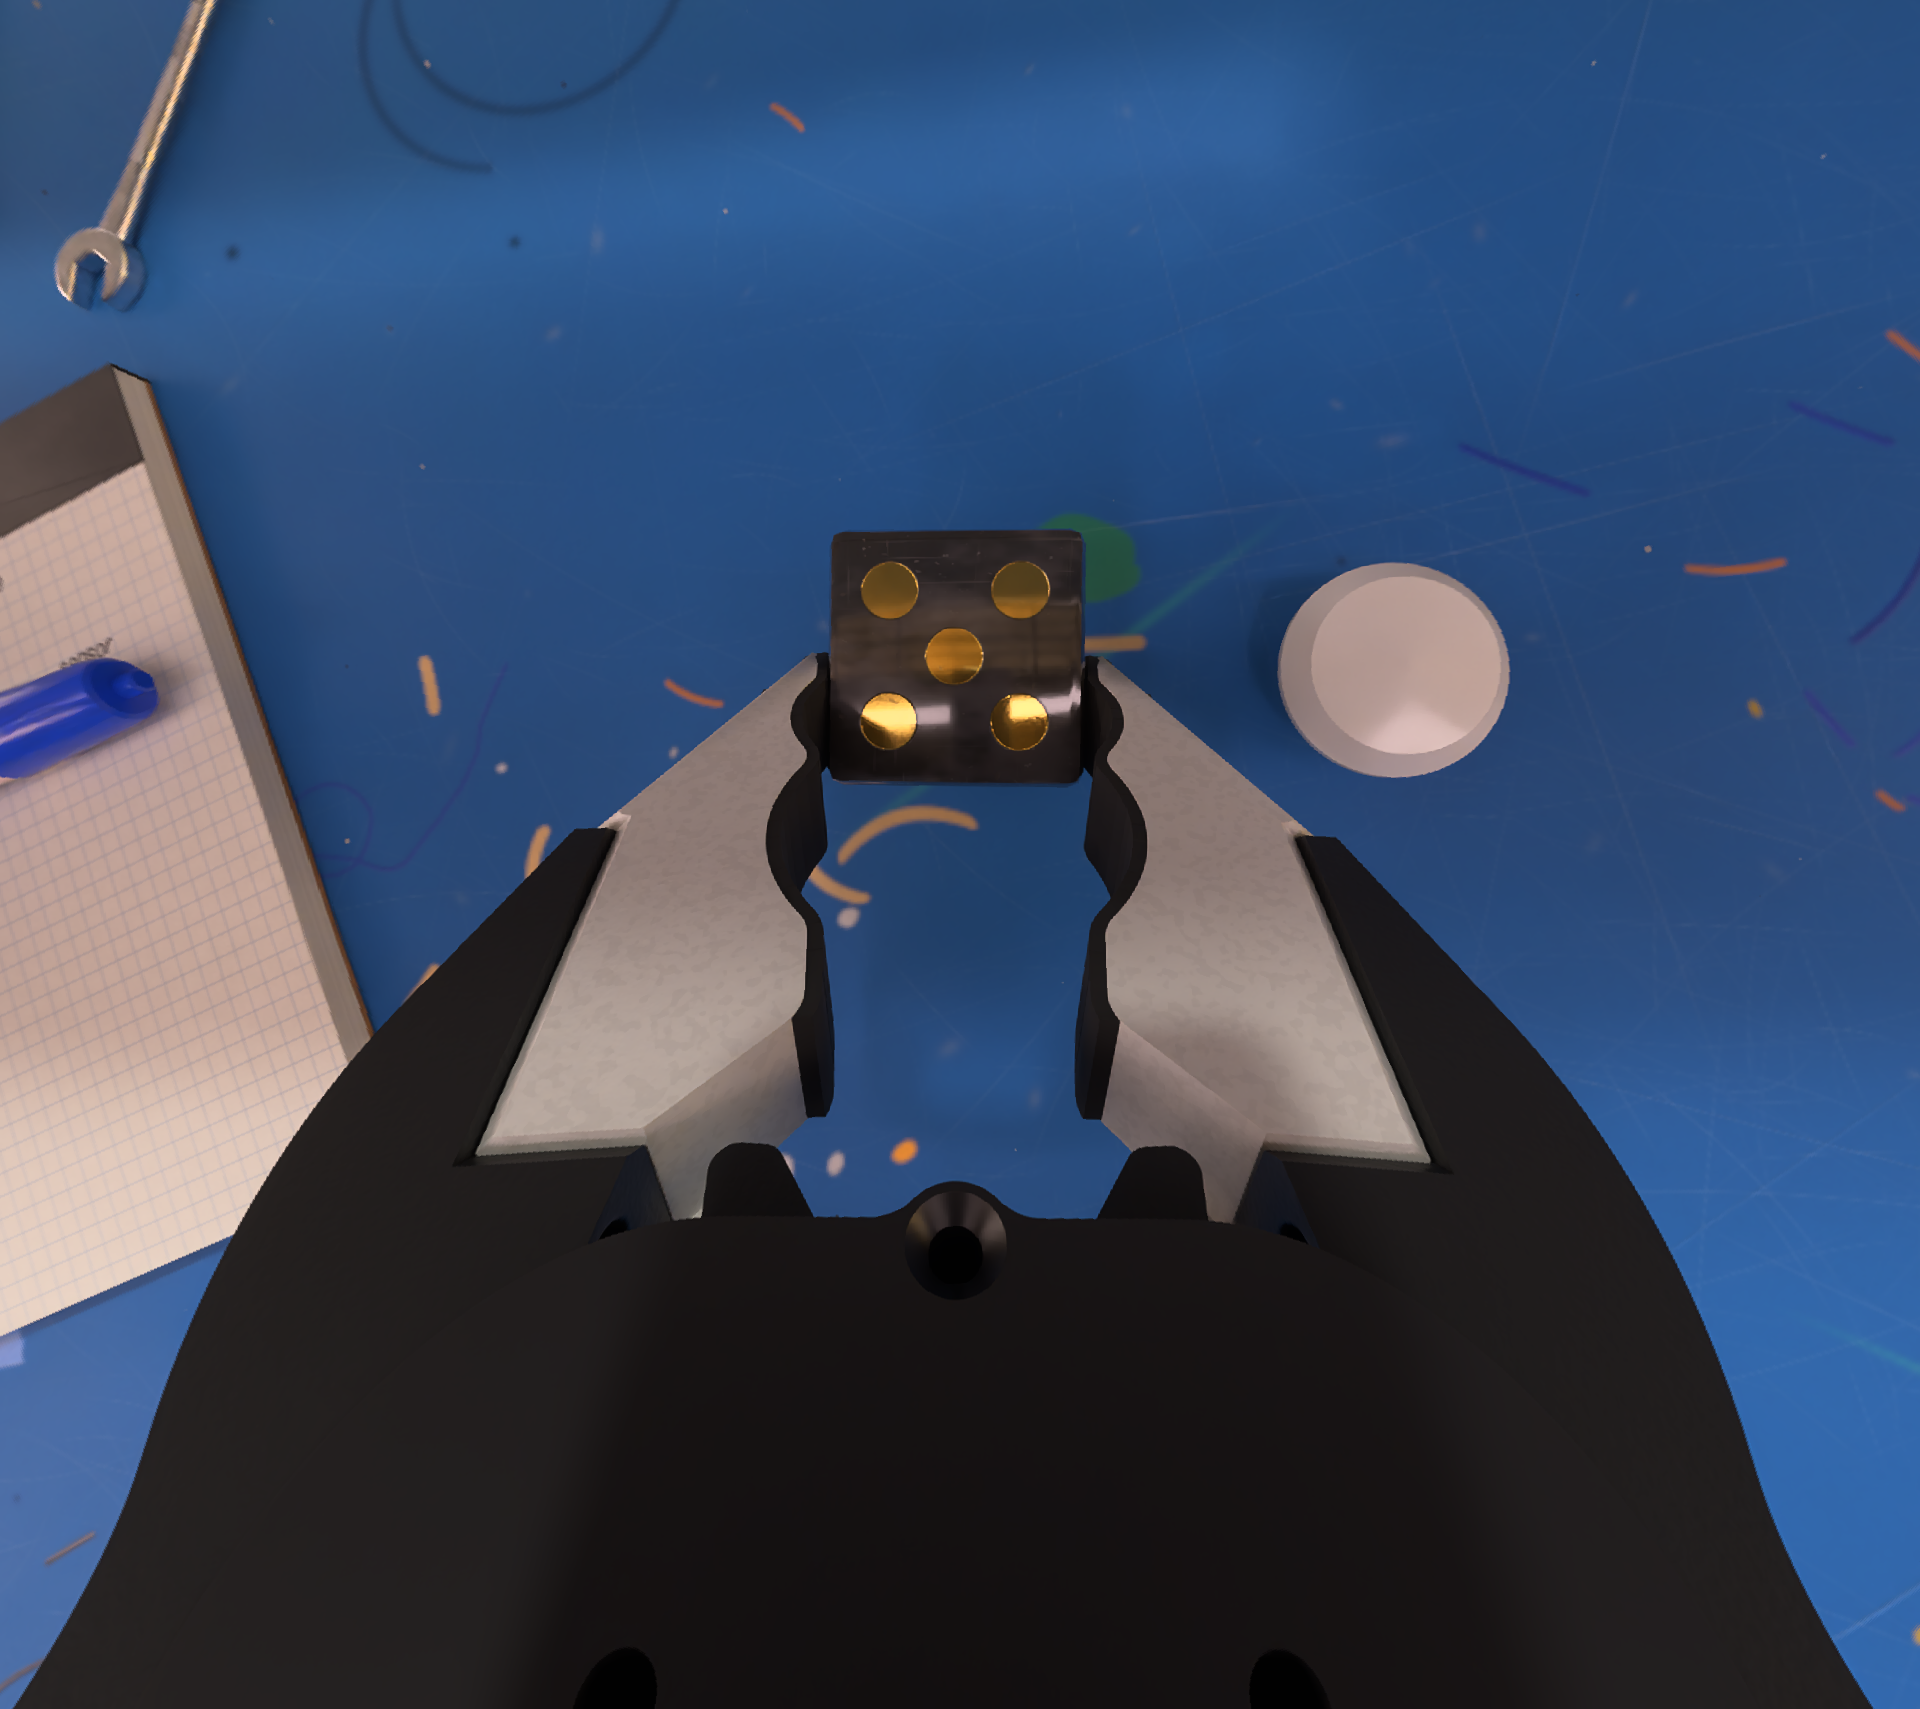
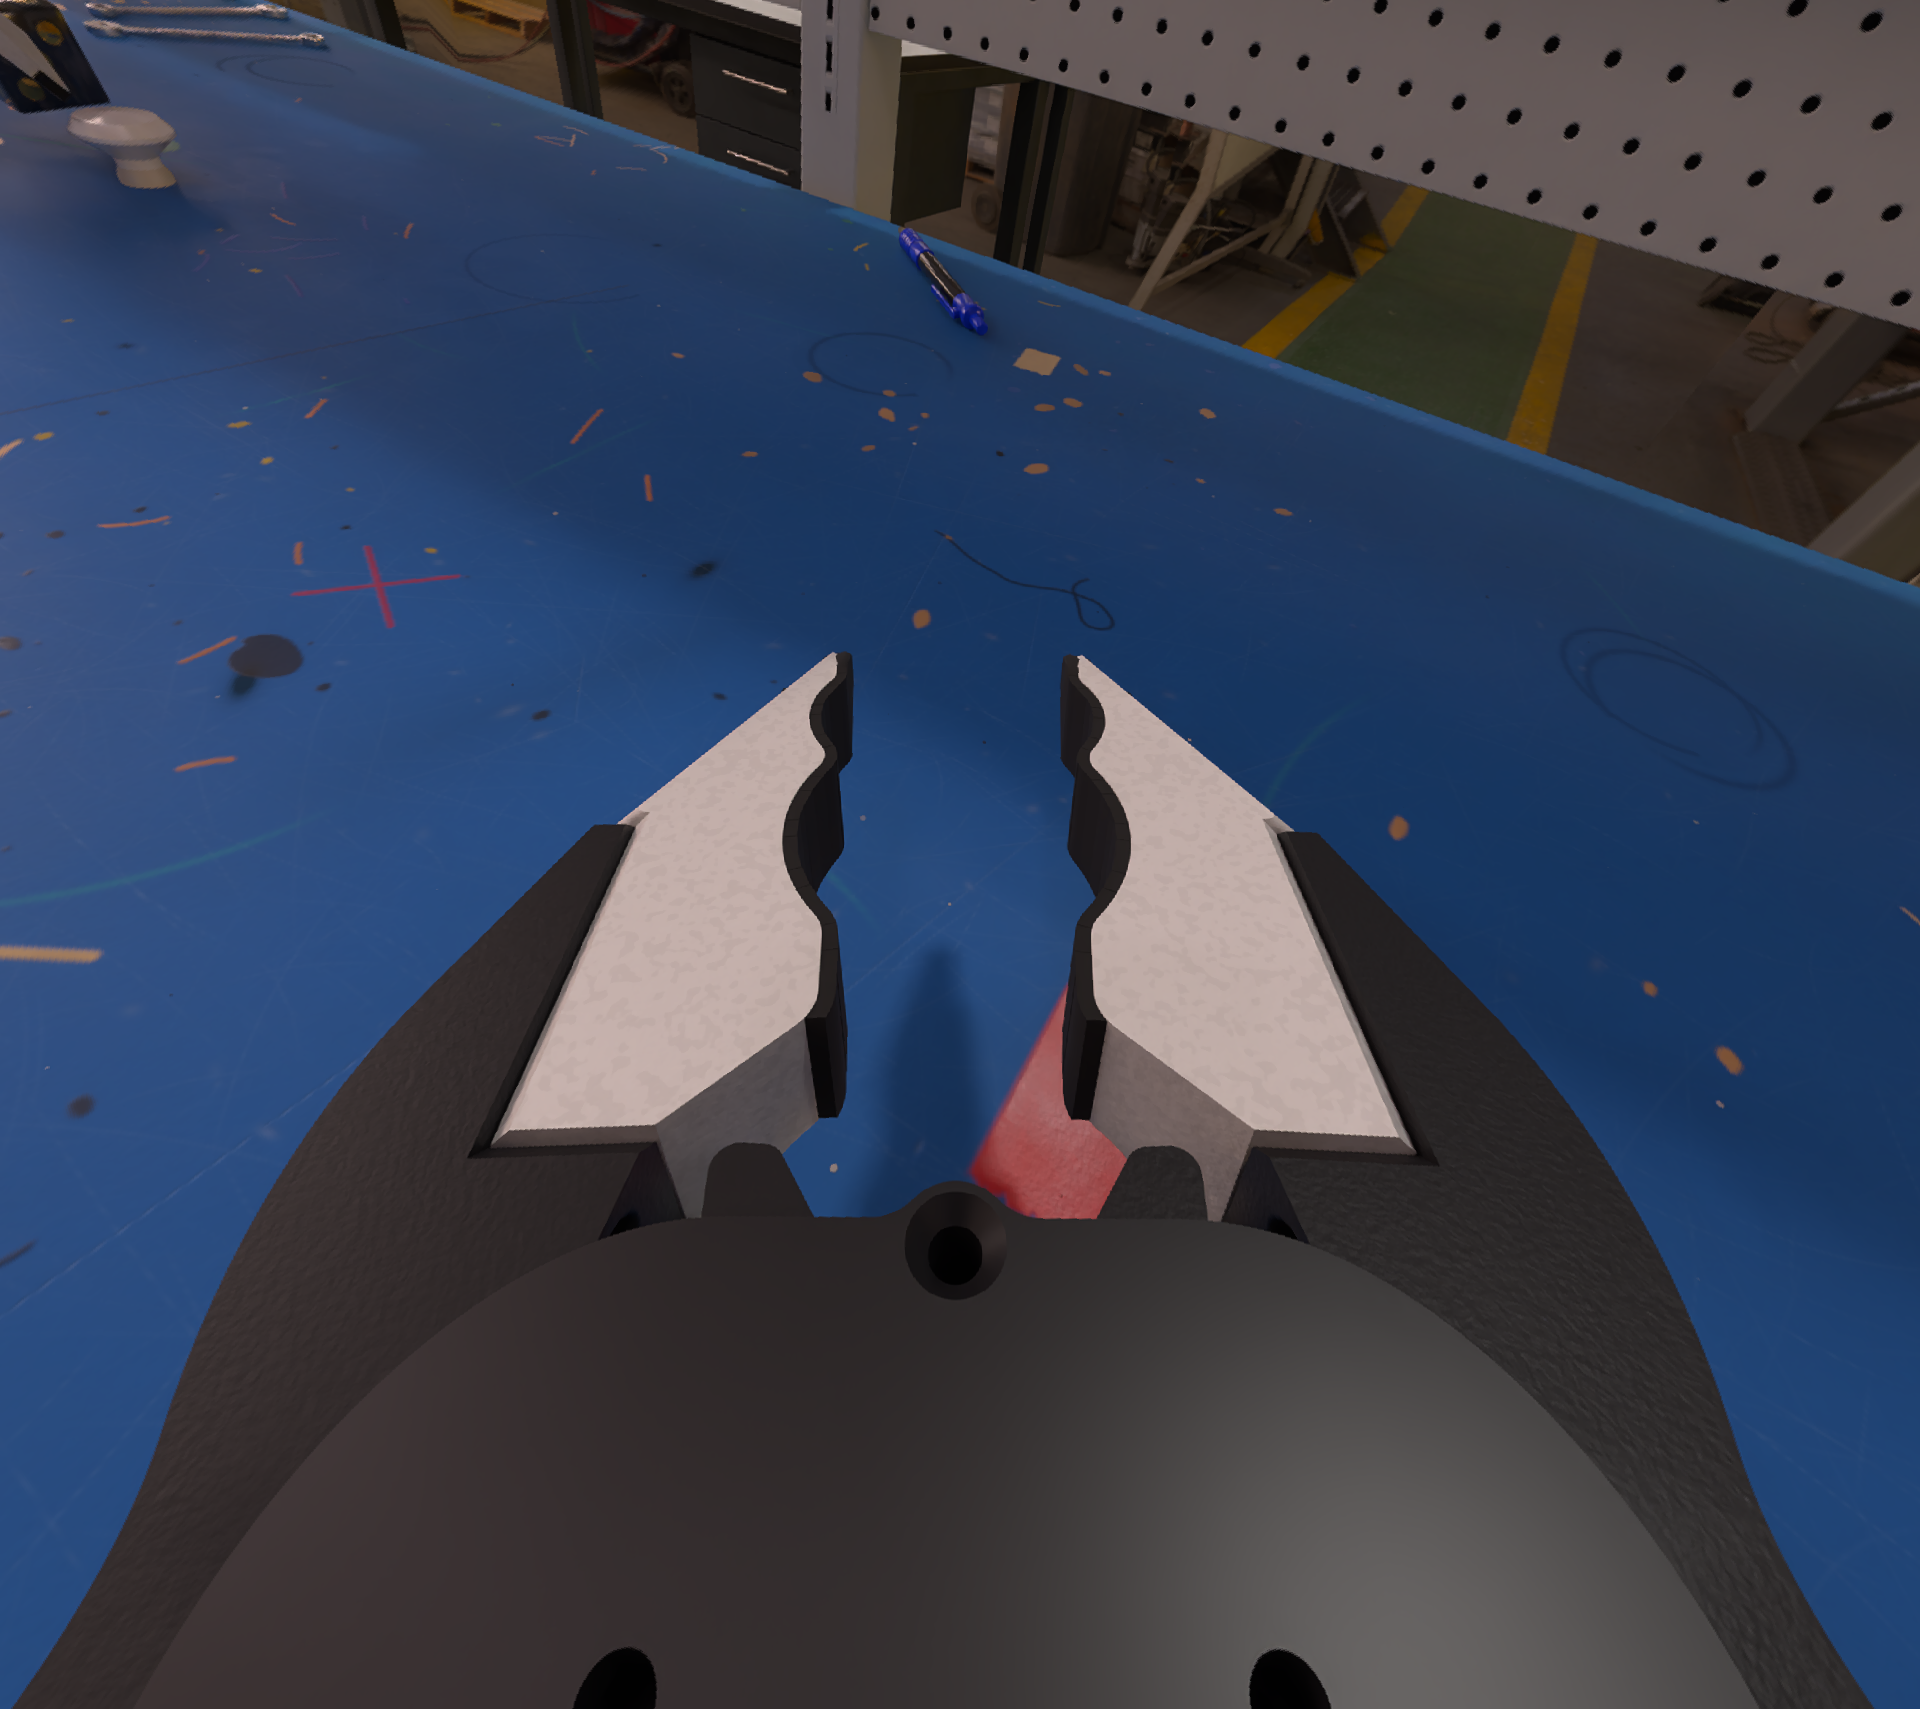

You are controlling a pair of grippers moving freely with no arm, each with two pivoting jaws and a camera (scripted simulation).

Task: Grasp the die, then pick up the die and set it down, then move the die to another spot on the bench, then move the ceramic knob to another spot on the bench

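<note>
A blue, paint-flecked bench (image 1: pixel 1143 153) spreads beneath the left gripper (image 1: pixel 954 703), whose fingertips clamp a dark cube-shaped die (image 1: pixel 956 657) by its two side faces, the five gold pips facing the camera; being a cube, it has no long axis. Just right of those tips stands the white ceramic knob (image 1: pixel 1392 670), round cap uppermost. The right gripper (image 2: pixel 956 703) hangs over bare bench, fingers parted and holding nothing.
</note>
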